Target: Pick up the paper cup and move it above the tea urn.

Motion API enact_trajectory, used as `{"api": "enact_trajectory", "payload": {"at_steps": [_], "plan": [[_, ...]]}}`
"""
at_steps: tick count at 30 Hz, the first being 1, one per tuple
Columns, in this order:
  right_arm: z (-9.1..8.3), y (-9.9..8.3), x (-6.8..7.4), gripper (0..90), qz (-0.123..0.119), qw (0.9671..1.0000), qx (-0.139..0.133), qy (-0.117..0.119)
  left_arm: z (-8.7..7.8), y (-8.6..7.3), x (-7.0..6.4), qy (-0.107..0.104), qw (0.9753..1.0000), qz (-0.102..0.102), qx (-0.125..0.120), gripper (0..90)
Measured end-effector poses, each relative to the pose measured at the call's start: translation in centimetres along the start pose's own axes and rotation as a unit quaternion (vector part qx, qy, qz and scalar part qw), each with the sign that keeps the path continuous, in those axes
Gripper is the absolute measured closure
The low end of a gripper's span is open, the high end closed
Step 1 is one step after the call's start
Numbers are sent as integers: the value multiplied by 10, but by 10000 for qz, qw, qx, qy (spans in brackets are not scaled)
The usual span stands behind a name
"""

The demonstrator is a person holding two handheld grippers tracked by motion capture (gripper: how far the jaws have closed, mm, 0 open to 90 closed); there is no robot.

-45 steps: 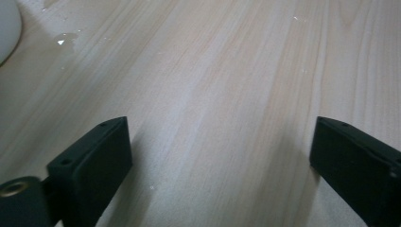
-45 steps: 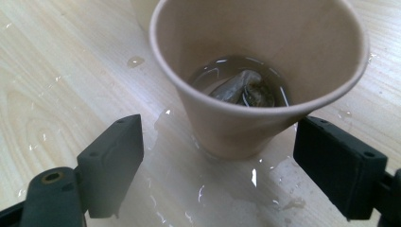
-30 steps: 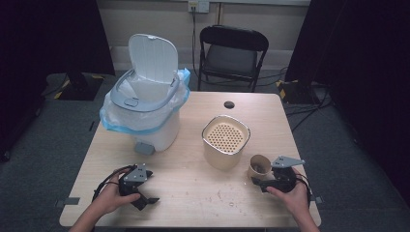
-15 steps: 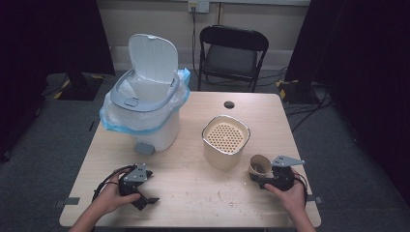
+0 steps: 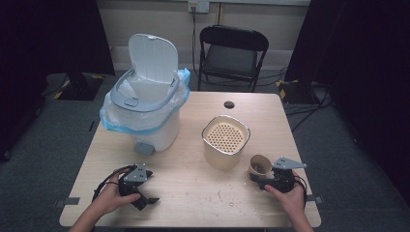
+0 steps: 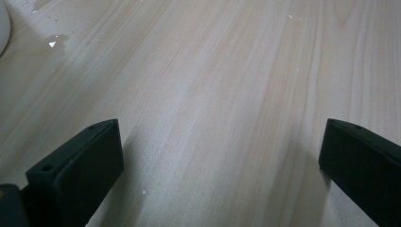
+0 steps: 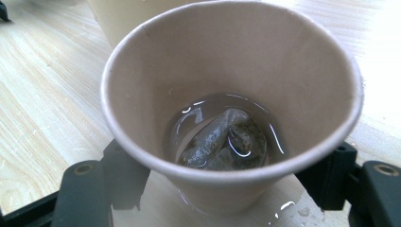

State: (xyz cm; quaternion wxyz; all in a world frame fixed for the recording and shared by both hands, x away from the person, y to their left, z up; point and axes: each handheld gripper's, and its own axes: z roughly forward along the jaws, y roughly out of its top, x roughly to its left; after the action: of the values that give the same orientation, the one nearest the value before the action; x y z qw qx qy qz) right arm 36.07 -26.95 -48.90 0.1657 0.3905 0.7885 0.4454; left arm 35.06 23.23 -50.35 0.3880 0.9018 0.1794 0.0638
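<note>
a pale wooden desk (image 5: pixel 193 183) carries a white bin (image 5: pixel 145 113) at the back left, its lid (image 5: pixel 152 57) standing upright and a clear bag with a blue edge (image 5: pixel 113 126) folded over its rim; just right of the middle stands a cream pot with a holed insert (image 5: pixel 226 140) in its mouth; a black folding chair (image 5: pixel 232 53) stands behind the desk.

the left claw (image 5: pixel 145 199) lies in the person's left hand (image 5: pixel 111 195) near the front left edge, and in the left gripper view its two black jaws stand wide apart over bare wood with nothing between them; a small wet patch (image 6: pixel 56 45) shines on the wood farther off.

the right claw (image 5: pixel 258 175) is held in the right hand (image 5: pixel 290 195) near the front right corner, with a brown paper cup (image 5: pixel 260 166) upright between its jaws, just beside the cream pot; in the right gripper view the jaws sit on either side of the cup's base, close to its wall, but whether they actually press on it i cannot tell; inside the cup (image 7: pixel 231 109) a tea bag (image 7: pixel 222 139) lies in a shallow pool of liquid, and drops of water (image 7: pixel 288 208) sit on the desk by its foot.
</note>
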Motion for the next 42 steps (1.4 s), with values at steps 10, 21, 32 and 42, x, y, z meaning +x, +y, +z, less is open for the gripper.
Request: {"api": "enact_trajectory", "payload": {"at_steps": [10, 21, 32, 42], "plan": [[0, -5, 0, 286, 9, 9998, -190, 11, 0, 0, 0, -1, 10000, 4, -1, 0], [0, -7, 0, 302, -47, 9996, -293, -5, 0, 0, 0, -2, 10000, 3, 0, 0], [-3, -3, 0, 341, -157, 9998, -149, -32, 0, 0, 0, -17, 10000, 32, 22, 0], [-13, 11, -5, 359, -145, 9997, -189, -102, 0, 0, 0, -14, 10000, 22, 15, 0]]}}
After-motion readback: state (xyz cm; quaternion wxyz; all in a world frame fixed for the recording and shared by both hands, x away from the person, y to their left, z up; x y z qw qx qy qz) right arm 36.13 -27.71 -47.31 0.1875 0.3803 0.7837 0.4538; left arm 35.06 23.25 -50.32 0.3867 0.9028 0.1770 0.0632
